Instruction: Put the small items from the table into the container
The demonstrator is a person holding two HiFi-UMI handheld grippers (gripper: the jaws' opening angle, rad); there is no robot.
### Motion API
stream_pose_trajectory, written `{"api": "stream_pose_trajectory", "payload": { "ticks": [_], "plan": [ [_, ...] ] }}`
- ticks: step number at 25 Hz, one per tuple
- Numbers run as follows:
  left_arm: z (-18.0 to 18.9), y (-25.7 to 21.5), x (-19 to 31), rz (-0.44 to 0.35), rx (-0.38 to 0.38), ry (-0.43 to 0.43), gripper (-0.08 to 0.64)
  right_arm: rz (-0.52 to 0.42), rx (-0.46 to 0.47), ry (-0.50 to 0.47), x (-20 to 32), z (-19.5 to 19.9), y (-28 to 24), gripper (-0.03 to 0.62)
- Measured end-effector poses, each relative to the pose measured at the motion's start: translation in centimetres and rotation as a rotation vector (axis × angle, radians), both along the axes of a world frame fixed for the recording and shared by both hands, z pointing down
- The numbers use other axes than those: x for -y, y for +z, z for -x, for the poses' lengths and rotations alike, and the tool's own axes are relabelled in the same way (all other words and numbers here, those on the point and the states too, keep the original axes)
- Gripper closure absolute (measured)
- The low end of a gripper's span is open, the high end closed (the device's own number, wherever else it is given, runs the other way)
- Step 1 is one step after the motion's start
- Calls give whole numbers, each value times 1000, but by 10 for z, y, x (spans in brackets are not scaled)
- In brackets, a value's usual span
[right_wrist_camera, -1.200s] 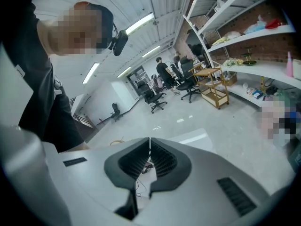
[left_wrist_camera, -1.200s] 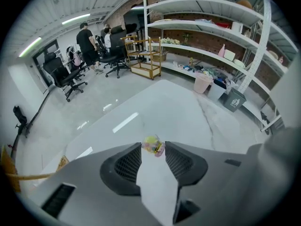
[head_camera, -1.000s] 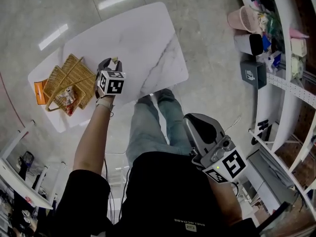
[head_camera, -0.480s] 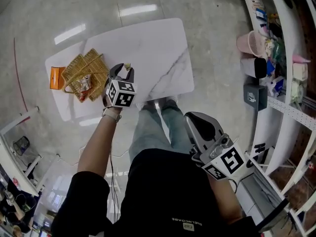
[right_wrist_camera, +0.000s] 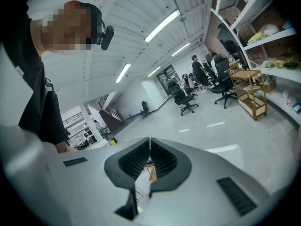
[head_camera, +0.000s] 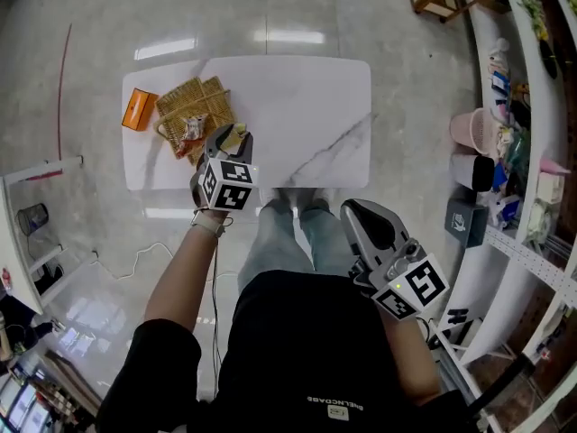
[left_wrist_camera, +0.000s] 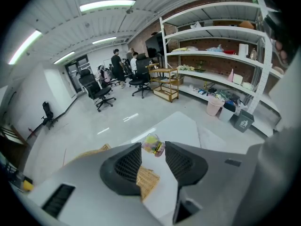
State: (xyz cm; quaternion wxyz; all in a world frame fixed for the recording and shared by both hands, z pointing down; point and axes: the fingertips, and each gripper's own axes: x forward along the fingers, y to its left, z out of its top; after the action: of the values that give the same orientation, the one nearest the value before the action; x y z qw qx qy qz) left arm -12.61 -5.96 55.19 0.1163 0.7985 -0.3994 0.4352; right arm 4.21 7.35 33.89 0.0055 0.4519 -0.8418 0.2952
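Fingertips (left_wrist_camera: 128, 163) of left gripper (left_wrist_camera: 153, 148) clamped on candy (left_wrist_camera: 153, 144) — right gripper (right_wrist_camera: 149, 142) closed, empty; mid-carry, next swing over basket (head_camera: 180, 102) upper left and let go

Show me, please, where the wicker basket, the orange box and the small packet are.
wicker basket (head_camera: 206, 99): head view, on its woven wall.
orange box (head_camera: 139, 110): head view, on its top face.
small packet (left_wrist_camera: 153, 145): left gripper view, on the middle of its wrapper.

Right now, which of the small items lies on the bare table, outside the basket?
The orange box, left of the wicker basket. The red-and-white packet lies inside the basket, and the colourful wrapped item sits between the left gripper's jaws.
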Motion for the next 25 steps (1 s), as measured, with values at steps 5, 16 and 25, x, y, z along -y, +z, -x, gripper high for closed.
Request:
{"api": "stream_pose_trajectory", "payload": {
  "ticks": [5, 16, 25],
  "plan": [
    [51, -21, -11, -25, 15, -85, 399, -28, 8, -70, 11, 29, -7, 580],
    [135, -14, -18, -27, 19, -300, 399, -37, 19, -195, 32, 83, -6, 580],
    [168, 14, -5, 12, -9, -386, 399, -7, -6, -228, 45, 108, 7, 580]
  ]
}}
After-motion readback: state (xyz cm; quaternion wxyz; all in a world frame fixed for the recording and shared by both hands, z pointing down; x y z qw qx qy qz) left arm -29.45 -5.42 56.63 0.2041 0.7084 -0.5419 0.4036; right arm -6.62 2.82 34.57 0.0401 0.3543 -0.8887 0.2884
